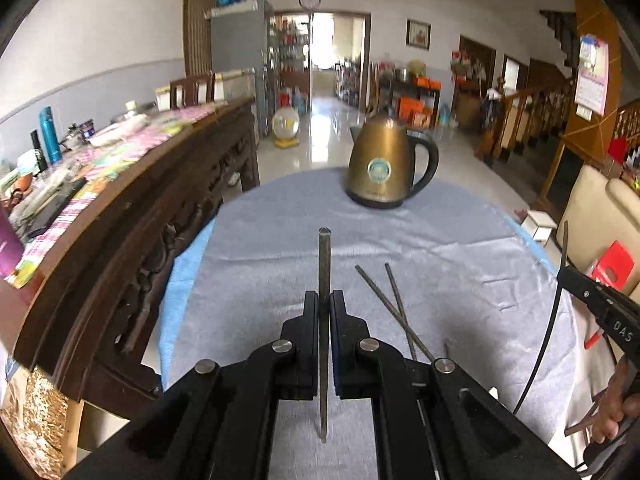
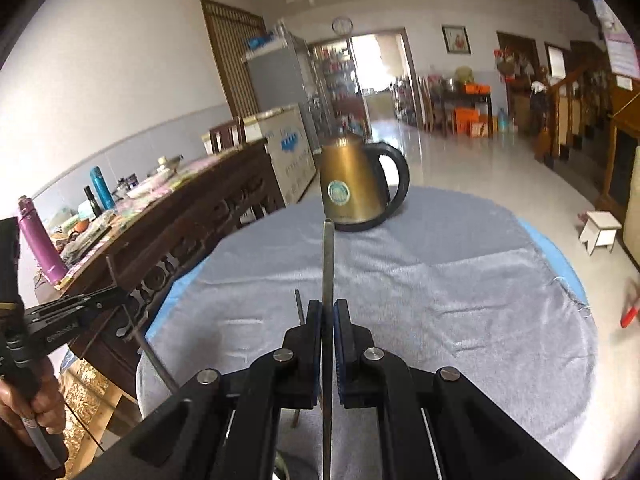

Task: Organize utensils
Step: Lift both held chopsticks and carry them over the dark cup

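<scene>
Here the left gripper [image 1: 324, 312] pinches one chopstick [image 1: 324, 264], the right gripper [image 2: 328, 316] another [image 2: 328, 264], above the cloth [image 1: 440, 264] near the kettle [image 1: 384, 164].

**Colours on the table**

The kettle [image 1: 380, 160] is bronze-gold with a black handle and a teal round badge. The towel [image 1: 400, 248] is grey-blue over a brighter blue cloth [image 1: 180, 280]. The chopsticks [image 1: 394, 308] look dark, perhaps metallic grey.

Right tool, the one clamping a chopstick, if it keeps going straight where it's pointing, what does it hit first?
Probably the kettle: the chopstick held in the right tool lines up with its base. Only bare grey cloth lies between, though depth is hard to judge.
</scene>
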